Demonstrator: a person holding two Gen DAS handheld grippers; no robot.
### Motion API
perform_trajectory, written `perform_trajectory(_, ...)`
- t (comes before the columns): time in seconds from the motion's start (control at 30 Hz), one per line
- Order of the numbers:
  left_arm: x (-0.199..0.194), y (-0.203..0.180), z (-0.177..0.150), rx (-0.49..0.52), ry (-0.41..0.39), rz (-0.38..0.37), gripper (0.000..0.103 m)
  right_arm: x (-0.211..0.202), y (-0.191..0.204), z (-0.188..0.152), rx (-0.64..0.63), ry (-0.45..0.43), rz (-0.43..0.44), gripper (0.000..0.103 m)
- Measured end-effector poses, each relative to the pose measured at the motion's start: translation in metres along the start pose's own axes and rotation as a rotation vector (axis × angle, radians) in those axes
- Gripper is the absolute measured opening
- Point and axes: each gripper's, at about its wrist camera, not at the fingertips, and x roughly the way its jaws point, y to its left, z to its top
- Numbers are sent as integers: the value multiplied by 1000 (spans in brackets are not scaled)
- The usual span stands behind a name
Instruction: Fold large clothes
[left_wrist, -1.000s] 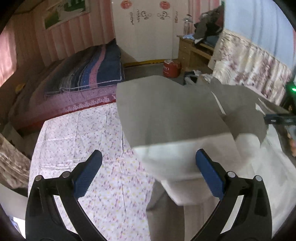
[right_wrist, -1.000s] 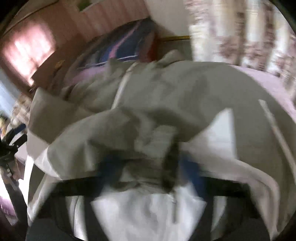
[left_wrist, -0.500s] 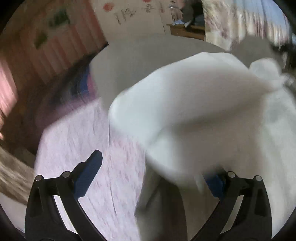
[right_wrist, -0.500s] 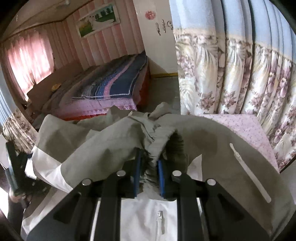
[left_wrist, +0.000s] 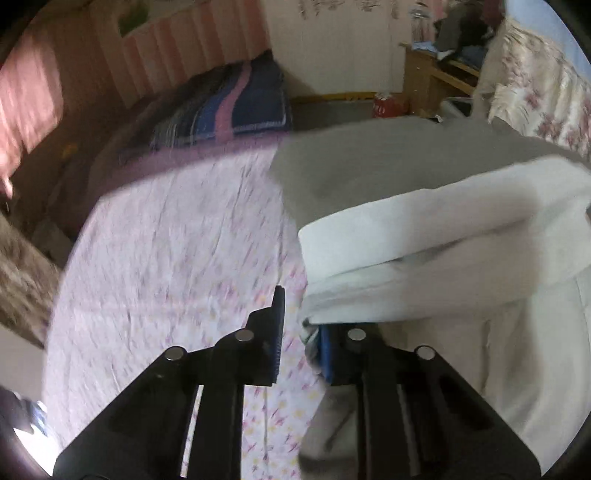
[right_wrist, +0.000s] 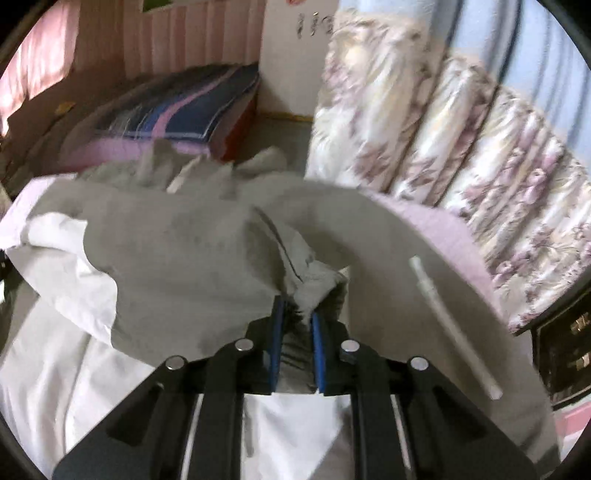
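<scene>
Right gripper (right_wrist: 297, 332) fingers clamped on a bunched grey fold of the jacket (right_wrist: 177, 258). Left gripper (left_wrist: 301, 332) fingers nearly together at the jacket's white edge; grip unclear. Jacket lies on the floral bed sheet (left_wrist: 166, 258).

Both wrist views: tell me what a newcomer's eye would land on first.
The big grey-and-white jacket fills the middle of both views, lying on the pink floral bedsheet. The right gripper is clamped on a bunched grey fold of it; the left gripper is nearly shut at its white edge. Floral curtains hang at right.
</scene>
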Motion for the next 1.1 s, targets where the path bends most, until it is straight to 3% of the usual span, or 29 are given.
perform_trajectory(0.07, 0, 19, -8, -67, 3, -60, 17, -3, 1, 1, 20, -5, 44, 14)
perform_trajectory(0.13, -9, 17, -18, -80, -20, -52, 13, -4, 0, 4, 23, -6, 88, 14)
perform_trajectory(0.3, -28, 31, -39, -132, -13, -138, 9, 26, -17, -4, 30, 87, 146, 15)
perform_trajectory(0.4, -17, 20, -42, -79, 16, -110, 9, 54, -28, -2, 41, 130, 107, 28)
perform_trajectory(0.47, -19, 9, -41, -22, 3, -65, 11, 51, -32, -1, 46, 123, 117, 30)
perform_trajectory(0.53, -23, 11, -38, -18, -9, -29, 35, 40, -34, 3, 30, 99, 111, 38)
perform_trajectory(0.57, -30, 17, -40, -23, -9, -17, 43, 29, -39, 4, 44, 76, 129, 39)
perform_trajectory(0.63, -44, 28, -41, -36, -24, -3, 68, 9, -48, 5, 69, 33, 183, 40)
perform_trajectory(0.73, -80, 39, -36, -32, -82, 22, 84, -14, -49, 10, 55, -47, 172, 44)
perform_trajectory(0.83, -100, 34, -15, -22, -138, 17, 93, -17, -29, 10, -3, -56, 244, 44)
perform_trajectory(0.9, -102, 16, 8, -1, -161, -46, 92, -4, -10, 7, -50, -21, 247, 44)
perform_trajectory(0.97, -92, -4, 24, 37, -163, -107, 84, 11, 4, 2, -99, 27, 216, 43)
perform_trajectory(1.03, -66, -32, 39, 89, -104, -153, 49, 23, 12, -5, -131, 67, 175, 41)
perform_trajectory(1.1, -39, -51, 46, 112, -27, -163, 31, 35, 11, -7, -146, 88, 131, 34)
